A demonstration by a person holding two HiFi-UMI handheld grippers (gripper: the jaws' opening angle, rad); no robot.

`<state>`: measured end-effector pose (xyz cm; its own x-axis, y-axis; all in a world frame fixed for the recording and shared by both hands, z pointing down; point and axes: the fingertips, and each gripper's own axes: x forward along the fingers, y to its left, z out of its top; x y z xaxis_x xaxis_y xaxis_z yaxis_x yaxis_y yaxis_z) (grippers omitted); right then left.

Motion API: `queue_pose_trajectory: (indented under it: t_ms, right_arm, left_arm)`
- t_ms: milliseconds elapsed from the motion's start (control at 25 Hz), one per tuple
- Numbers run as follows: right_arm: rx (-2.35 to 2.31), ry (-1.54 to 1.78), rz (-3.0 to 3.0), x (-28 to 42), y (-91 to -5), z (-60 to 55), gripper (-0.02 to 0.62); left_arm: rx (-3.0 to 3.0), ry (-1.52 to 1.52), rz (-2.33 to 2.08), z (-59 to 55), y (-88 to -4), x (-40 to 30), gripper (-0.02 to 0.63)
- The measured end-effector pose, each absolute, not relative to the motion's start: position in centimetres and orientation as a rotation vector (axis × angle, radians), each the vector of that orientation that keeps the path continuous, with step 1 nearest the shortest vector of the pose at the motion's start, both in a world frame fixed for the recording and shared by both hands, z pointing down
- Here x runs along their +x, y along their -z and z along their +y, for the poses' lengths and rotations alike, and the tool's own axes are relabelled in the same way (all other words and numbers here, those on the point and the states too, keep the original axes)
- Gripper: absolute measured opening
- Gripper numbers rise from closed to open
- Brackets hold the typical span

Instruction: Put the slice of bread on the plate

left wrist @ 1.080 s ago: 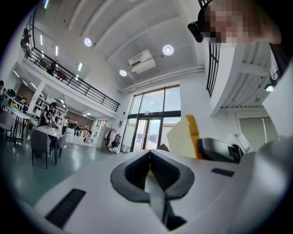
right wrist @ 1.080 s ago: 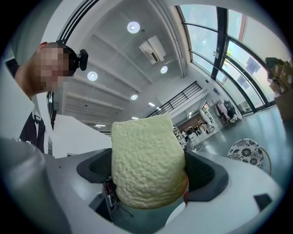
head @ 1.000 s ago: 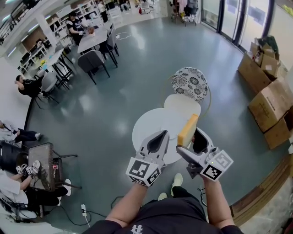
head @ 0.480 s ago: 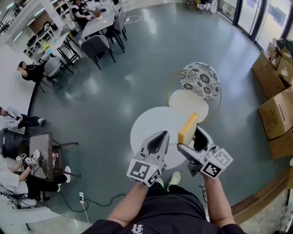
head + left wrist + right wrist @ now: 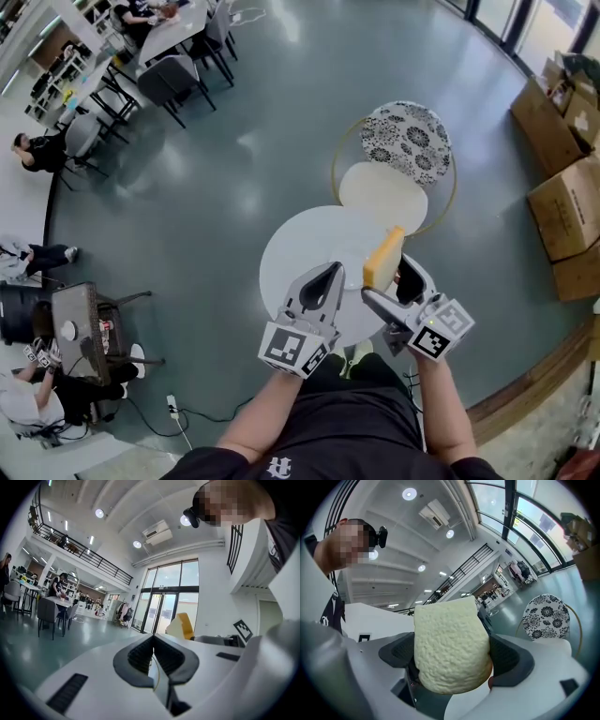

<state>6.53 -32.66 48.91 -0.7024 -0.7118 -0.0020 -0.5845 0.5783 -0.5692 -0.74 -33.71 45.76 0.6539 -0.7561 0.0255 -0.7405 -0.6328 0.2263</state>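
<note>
The slice of bread (image 5: 450,644) has a rough, porous, matt crumb and a smoother golden crust. The left gripper (image 5: 330,274) and right gripper (image 5: 394,274) have smooth matt white plastic shells with dark ribbed pads (image 5: 138,656). The floor (image 5: 234,159) is glossy, the table (image 5: 300,246) smooth white, and the boxes (image 5: 562,211) matt cardboard.

Black short-sleeved shirt (image 5: 347,445) worn; white left tongs (image 5: 332,272) and right tongs (image 5: 394,274) carry black-and-white marker cubes (image 5: 292,349).

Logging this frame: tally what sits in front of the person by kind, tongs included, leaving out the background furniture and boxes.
Tongs: 2 (left tongs shut, empty; right tongs shut on the bread slice)
Bread slice: 1
Round white table: 1
Round discs beyond it: 2 (cream disc, floral disc)
Total: 6
</note>
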Motion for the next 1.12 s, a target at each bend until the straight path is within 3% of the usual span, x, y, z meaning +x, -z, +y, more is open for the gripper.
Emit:
queue_pose_trajectory:
  t_ms: [760,1120]
  right_arm:
    - [-1.181,1.025,2.657,5.4,-67.5,-36.5,0.502]
    - [-1.272,1.033,2.837,4.8,-73.9,-37.3,0.502]
  left_arm:
    - [2.567,0.062,-1.196,-37.9,-60.0,-1.8,0.008]
    - [2.555,0.038,-1.212,-38.7,-62.9,-2.2,0.008]
